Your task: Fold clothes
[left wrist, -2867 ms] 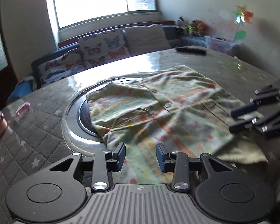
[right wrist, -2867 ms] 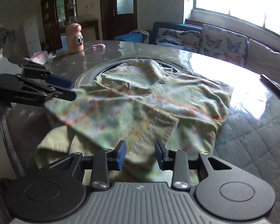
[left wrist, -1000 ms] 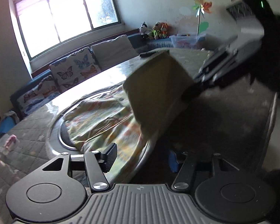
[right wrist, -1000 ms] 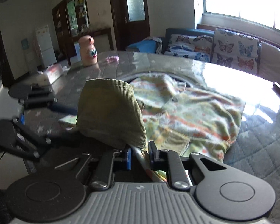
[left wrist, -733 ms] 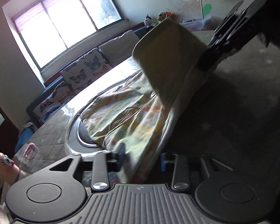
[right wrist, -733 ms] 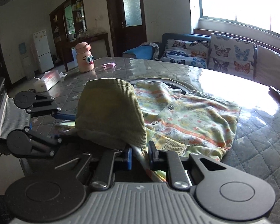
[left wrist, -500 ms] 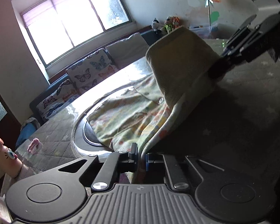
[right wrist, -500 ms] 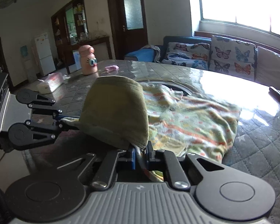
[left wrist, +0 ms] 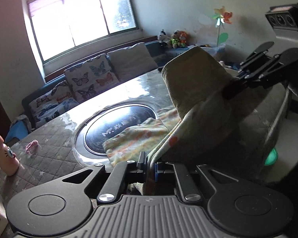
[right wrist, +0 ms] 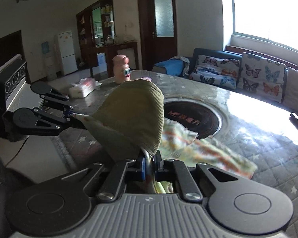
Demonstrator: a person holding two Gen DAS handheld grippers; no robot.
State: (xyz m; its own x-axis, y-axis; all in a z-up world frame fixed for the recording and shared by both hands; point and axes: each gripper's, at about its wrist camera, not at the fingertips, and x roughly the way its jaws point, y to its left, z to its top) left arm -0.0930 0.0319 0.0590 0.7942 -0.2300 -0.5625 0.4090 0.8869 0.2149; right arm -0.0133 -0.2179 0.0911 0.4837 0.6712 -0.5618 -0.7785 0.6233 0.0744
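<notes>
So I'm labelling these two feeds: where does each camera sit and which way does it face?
Left wrist: on the left tongs, shut on the shirt, facing the window; right tongs show at right.
Right wrist: on the right tongs, shut on the shirt, facing the door; left tongs show at left.
Shared: shirt, table, sofa, pink bottle.
</notes>
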